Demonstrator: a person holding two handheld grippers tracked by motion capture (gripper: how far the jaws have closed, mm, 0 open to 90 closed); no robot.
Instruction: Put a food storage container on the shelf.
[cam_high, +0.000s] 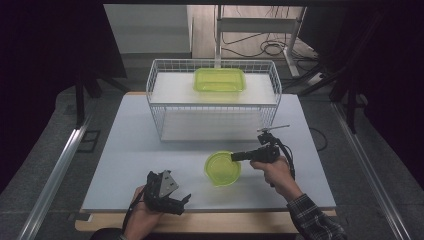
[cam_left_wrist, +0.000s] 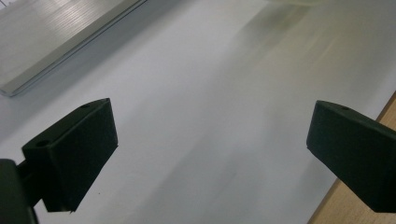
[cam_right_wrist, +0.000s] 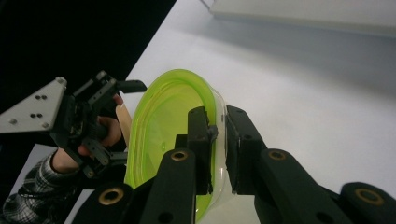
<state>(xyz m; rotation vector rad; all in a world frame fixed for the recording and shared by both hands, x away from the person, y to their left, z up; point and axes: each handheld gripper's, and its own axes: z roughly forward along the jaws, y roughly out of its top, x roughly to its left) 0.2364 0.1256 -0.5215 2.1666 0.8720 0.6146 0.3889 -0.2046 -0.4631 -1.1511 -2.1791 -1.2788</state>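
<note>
A translucent green round bowl (cam_high: 222, 169) sits low over the white table (cam_high: 140, 150) in front of the wire basket. My right gripper (cam_high: 235, 156) reaches it from the right and is shut on its right rim. In the right gripper view the bowl (cam_right_wrist: 163, 121) has its wall pinched between the two black pads of my right gripper (cam_right_wrist: 218, 126). My left gripper (cam_high: 182, 200) rests near the table's front edge, left of the bowl and apart from it. Its jaws stand wide open over bare table in the left gripper view (cam_left_wrist: 210, 135). The left gripper (cam_right_wrist: 79, 126) also shows beyond the bowl in the right gripper view.
A white wire basket (cam_high: 150, 85) stands at the back middle of the table, with a white shelf inside. A green rectangular container (cam_high: 220, 80) lies on that shelf. The table's wooden front edge (cam_left_wrist: 359, 205) runs close to the left gripper. Cables and a desk frame (cam_high: 260, 30) lie beyond the table.
</note>
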